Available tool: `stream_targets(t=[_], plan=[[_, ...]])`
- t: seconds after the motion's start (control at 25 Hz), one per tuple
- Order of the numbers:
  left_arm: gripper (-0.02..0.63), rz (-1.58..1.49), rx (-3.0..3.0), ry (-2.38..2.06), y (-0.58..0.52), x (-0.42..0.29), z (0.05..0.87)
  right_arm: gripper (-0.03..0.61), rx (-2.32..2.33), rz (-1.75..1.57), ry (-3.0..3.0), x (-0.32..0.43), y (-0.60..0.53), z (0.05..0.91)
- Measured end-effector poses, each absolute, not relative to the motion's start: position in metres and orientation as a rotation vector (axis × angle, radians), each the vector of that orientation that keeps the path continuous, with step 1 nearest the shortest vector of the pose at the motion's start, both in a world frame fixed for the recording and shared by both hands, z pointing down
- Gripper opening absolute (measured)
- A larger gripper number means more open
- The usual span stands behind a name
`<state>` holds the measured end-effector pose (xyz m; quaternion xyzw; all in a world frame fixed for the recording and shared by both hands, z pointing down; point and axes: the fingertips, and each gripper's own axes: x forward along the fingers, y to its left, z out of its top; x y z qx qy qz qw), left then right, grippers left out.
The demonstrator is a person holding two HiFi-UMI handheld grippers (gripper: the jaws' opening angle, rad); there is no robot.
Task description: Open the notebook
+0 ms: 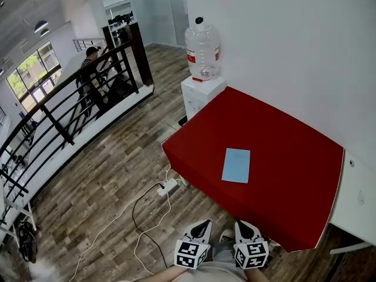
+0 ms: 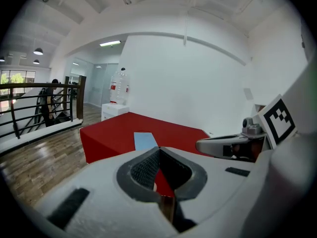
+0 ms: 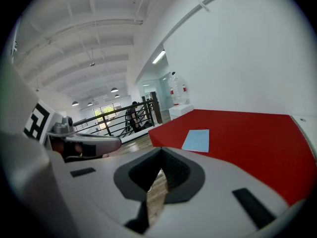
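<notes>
Landmark = red table point(image 1: 288, 181), covered edge to edge in red cloth, its far side against the white wall point(image 1: 282, 51).

- notebook point(image 1: 236, 165): light blue, closed, lying flat on the table, roughly mid-surface and a bit toward the front edge. Nothing else on the cloth.
- left gripper point(image 2: 157, 150): jaws pressed together at the tips, nothing between them. Held off the table's front edge, well apart from the notebook.
- right gripper point(image 3: 161, 153): same, jaws closed tip to tip and empty. Also off the front edge, just beside the left one, both pointing toward the table.
- white cabinet point(image 1: 198, 96): touching or just beside the table's far-left corner, with a large clear water bottle point(image 1: 202, 50) upright on top (red label, dark cap).
- white ledge point(image 1: 359, 195): butts against the table's right side.
- wood plank floor point(image 1: 106, 175): left of and in front of the table. A white power strip point(image 1: 167, 187) sits near the table's left-front corner, with cables point(image 1: 138, 216) trailing over the floor away from it.
- black railing point(image 1: 64, 113): well left of the table; a person point(image 1: 91, 69) stands beside it.
- windows point(image 1: 26, 72): far left, beyond the railing.
</notes>
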<state>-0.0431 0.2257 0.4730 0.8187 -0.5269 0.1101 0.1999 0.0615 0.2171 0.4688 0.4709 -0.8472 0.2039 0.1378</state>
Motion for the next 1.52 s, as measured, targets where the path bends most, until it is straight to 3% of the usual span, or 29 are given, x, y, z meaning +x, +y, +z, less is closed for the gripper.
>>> stream_targets(t=[0.6,1.52], plan=[[0.006,0.306,2.26,-1.547,0.085,0.012,0.459,0.005,1.218,0.549,-2.523,0.104,0.071,0.456],[0.006,0.386,2.318,-1.493,0.022,-0.005,0.452,0.006,1.283,0.636,-2.468,0.095,0.024,0.464]])
